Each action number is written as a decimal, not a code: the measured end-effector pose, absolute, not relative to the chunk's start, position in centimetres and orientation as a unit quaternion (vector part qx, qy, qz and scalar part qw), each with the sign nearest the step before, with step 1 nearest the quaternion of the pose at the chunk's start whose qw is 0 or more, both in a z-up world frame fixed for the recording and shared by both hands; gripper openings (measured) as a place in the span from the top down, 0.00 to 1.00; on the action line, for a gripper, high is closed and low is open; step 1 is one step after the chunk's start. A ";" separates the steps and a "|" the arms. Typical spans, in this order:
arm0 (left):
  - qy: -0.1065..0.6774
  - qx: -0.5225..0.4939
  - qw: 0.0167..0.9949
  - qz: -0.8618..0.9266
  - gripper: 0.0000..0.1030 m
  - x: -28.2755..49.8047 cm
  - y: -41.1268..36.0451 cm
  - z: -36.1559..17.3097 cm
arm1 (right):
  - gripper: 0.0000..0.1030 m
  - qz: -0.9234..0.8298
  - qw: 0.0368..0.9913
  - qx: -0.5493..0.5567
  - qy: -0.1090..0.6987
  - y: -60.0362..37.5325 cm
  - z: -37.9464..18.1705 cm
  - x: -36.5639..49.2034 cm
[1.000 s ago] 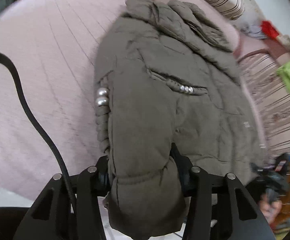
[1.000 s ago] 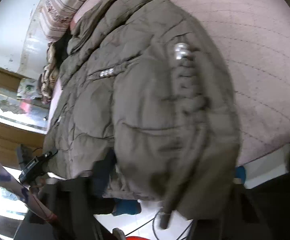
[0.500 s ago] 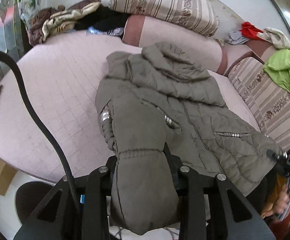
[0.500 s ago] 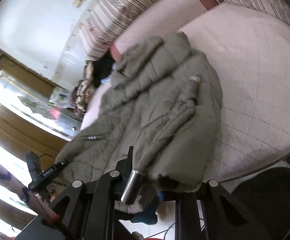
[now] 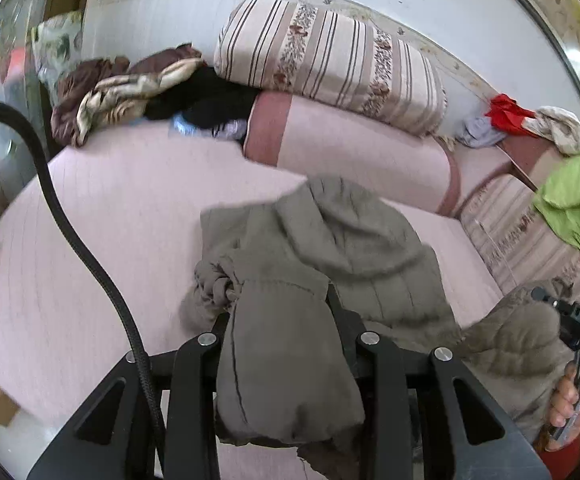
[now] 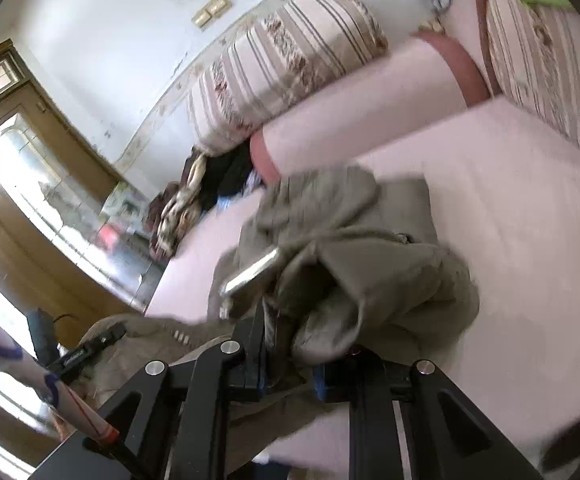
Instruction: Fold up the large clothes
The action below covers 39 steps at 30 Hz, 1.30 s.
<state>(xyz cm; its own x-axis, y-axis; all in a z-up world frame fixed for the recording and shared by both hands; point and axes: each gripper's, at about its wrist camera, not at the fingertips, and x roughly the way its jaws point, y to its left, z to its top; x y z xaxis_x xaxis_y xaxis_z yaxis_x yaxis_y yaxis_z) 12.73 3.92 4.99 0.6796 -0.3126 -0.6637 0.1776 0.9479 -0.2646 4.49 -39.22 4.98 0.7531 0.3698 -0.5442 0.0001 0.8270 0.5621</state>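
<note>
An olive-grey quilted jacket (image 5: 346, 240) lies on the pink bed (image 5: 122, 208), hood toward the bolsters. My left gripper (image 5: 280, 320) is shut on a jacket cuff (image 5: 286, 360) that drapes over its fingers, held above the near edge of the bed. My right gripper (image 6: 290, 344) is shut on bunched fabric at the jacket's bottom edge (image 6: 370, 280), with a metal zipper pull (image 6: 250, 272) hanging just left of it. The right gripper also shows in the left wrist view (image 5: 578, 320), at the far right beside the hem.
Striped bolsters (image 5: 330, 64) and a pink roll (image 5: 350, 148) line the head of the bed. A pile of brown and black clothes (image 5: 138, 92) sits at the far left, red and green clothes (image 5: 570, 196) at the right. A black cable (image 5: 74, 240) crosses the left wrist view.
Both grippers have lifted and pulled back with the jacket's lower parts. The jacket has gone from spread flat and close to bunched and farther away, and the walls and bolsters have come into view.
</note>
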 end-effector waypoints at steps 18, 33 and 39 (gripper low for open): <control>0.470 -0.088 0.878 -0.026 0.64 39.5 0.3 -4.2 | 0.79 -0.041 0.866 0.277 0.415 -43.1 -1.8 31.5; 0.444 -0.342 0.808 -0.183 0.43 38.1 7.5 -1.0 | 0.10 -0.023 0.887 0.326 0.327 -45.0 1.8 27.0; 0.405 -0.306 0.843 -0.177 0.40 35.7 8.2 3.0 | 0.14 0.043 0.914 0.198 0.351 -35.9 3.1 24.3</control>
<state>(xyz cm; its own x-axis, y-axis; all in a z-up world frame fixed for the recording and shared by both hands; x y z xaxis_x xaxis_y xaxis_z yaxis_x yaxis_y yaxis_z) 35.72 8.22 2.99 0.6092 -0.5470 -0.5741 0.0515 0.7498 -0.6597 24.28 -35.88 3.15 0.7492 0.2178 -0.6255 0.0601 0.9181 0.3917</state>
